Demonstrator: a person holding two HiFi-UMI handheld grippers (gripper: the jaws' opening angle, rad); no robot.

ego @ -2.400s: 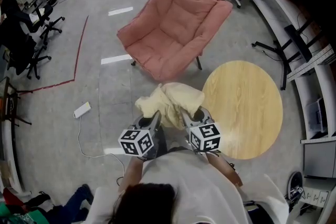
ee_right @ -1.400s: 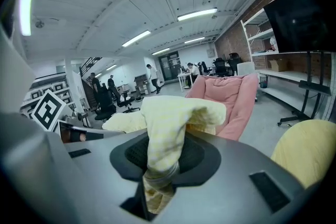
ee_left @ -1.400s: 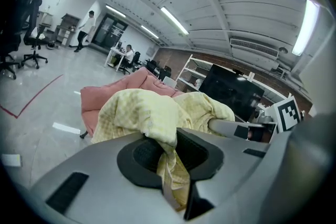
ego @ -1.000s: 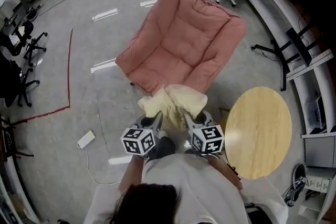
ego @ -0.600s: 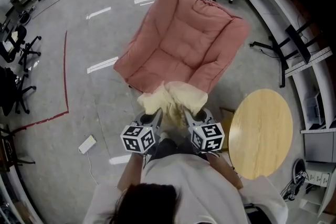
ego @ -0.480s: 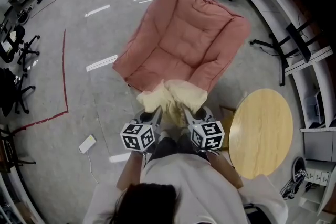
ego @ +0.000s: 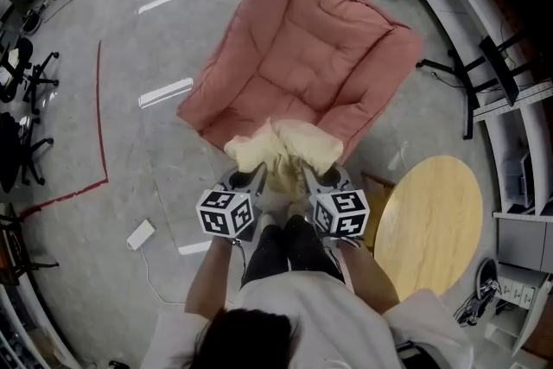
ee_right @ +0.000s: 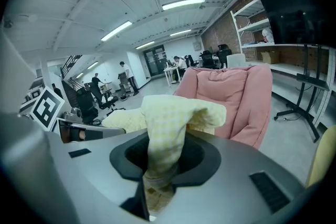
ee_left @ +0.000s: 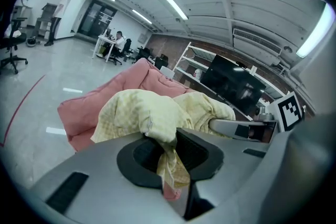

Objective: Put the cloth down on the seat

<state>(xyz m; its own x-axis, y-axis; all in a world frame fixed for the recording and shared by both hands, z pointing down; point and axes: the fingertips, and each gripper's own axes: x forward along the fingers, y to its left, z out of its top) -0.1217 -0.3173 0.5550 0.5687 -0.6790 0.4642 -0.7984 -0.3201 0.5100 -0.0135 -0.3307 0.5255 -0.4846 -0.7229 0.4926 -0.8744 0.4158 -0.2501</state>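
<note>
Head view, looking steeply down: a person stands at the near edge of a pink padded seat (ego: 320, 47), holding one pale yellow checked cloth (ego: 281, 147) bunched between two hand-held grippers. The left gripper (ego: 255, 179) is clamped on a pinched fold at the cloth's left side and the right gripper (ego: 311, 179) on a fold at its right, each jaw pair nearly together with fabric squeezed between the pads. The cloth hangs in a soft heap over the seat's near rim; whether it touches the cushion cannot be told.

It looks light, limp and unbreakable. It will likely sag and fold wherever it is unsupported, and should drop and settle once let go. Thin folds could slip from the pads, so the two side holds, well into the fabric, seem the sensible ones.

Count: one cloth, one seat, two grippers, and one round wooden table (ego: 432, 220) on the floor to the near right.
</note>
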